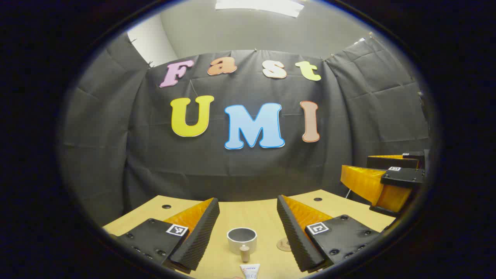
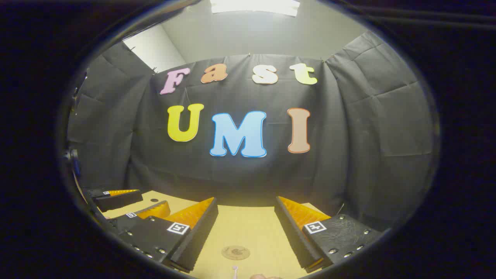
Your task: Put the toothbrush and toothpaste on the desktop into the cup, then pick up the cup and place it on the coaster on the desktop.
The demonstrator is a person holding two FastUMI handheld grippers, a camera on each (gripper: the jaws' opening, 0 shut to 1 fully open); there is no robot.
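Note:
In the left gripper view, a pale round cup (image 1: pixel 241 239) stands upright on the wooden desktop (image 1: pixel 252 213), ahead of and between my left gripper's fingers. Just in front of it lies the white toothpaste tube (image 1: pixel 250 271), its beige cap (image 1: pixel 244 252) pointing at the cup. My left gripper (image 1: pixel 247 200) is open and holds nothing. A round brown coaster (image 1: pixel 285 244) peeks out beside its right finger. In the right gripper view, the coaster (image 2: pixel 235 252) lies flat between the fingers of my open right gripper (image 2: pixel 246 199). A small white tip, perhaps the toothbrush (image 2: pixel 235 269), shows at the bottom edge.
The right gripper (image 1: pixel 356 164) hovers at the far right of the left gripper view. The left gripper (image 2: pixel 153 201) sits low at the left of the right gripper view. Small round holes (image 1: pixel 166 206) mark the desktop's far corners. The black cloth wall rises close behind the desk's back edge.

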